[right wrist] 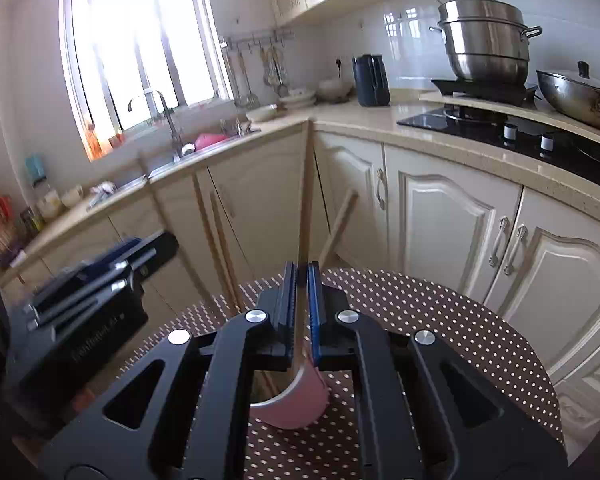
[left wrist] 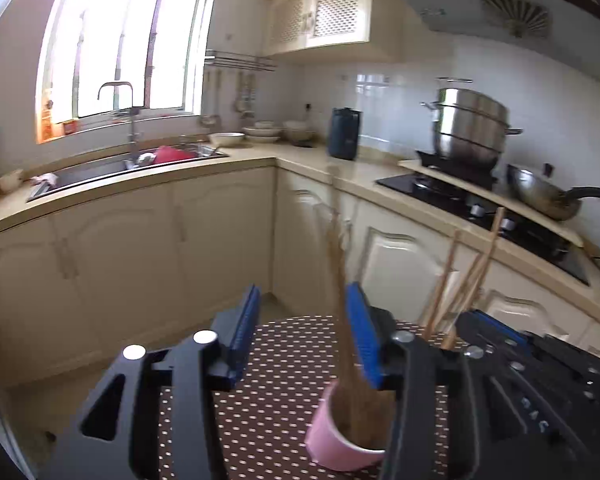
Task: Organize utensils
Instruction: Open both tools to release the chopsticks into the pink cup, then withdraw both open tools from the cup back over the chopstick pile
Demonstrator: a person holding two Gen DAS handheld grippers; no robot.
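Observation:
A pink cup stands on the round brown dotted table. Blurred wooden chopsticks rise out of it between the wide-apart blue pads of my left gripper, leaning by the right pad; that gripper is open. More chopsticks fan out to the right, by my right gripper. In the right wrist view my right gripper hangs over the pink cup. Its jaws are a narrow slit apart, and one chopstick runs through with a dark sliver beside it. Other chopsticks splay left and right.
My left gripper sits close on the left in the right wrist view. Cream cabinets ring the table. The sink lies under the window, and a steel pot, a wok and a hob stand on the counter.

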